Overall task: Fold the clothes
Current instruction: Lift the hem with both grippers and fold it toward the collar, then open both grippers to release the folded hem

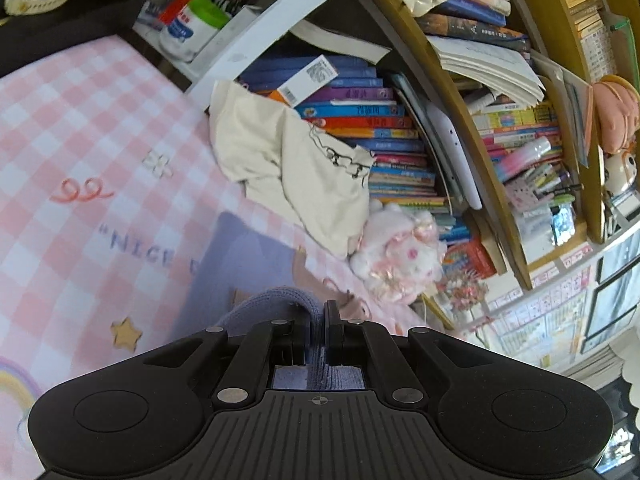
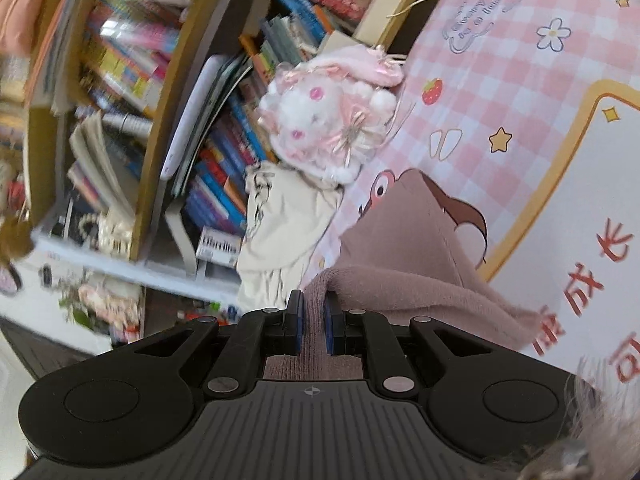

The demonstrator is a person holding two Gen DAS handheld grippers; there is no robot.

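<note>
Left gripper (image 1: 318, 322): clenched on a lilac knitted garment (image 1: 280, 304).
Right gripper (image 2: 313, 314): clenched on a dusty-pink knitted garment (image 2: 400, 248).
Beneath: pink checked tablecloth (image 1: 80, 128).

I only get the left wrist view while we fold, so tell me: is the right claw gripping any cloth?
Observer: Yes. The right claw is shut on a fold of the knit garment, which looks dusty pink in its view.
Operator: Where does the cloth run from there?
Observer: It drapes away to the right over the checked mat, covering part of a cartoon animal print.
Operator: Anything beyond it?
Observer: A yellow-bordered white panel with red characters, printed on the mat.
</note>
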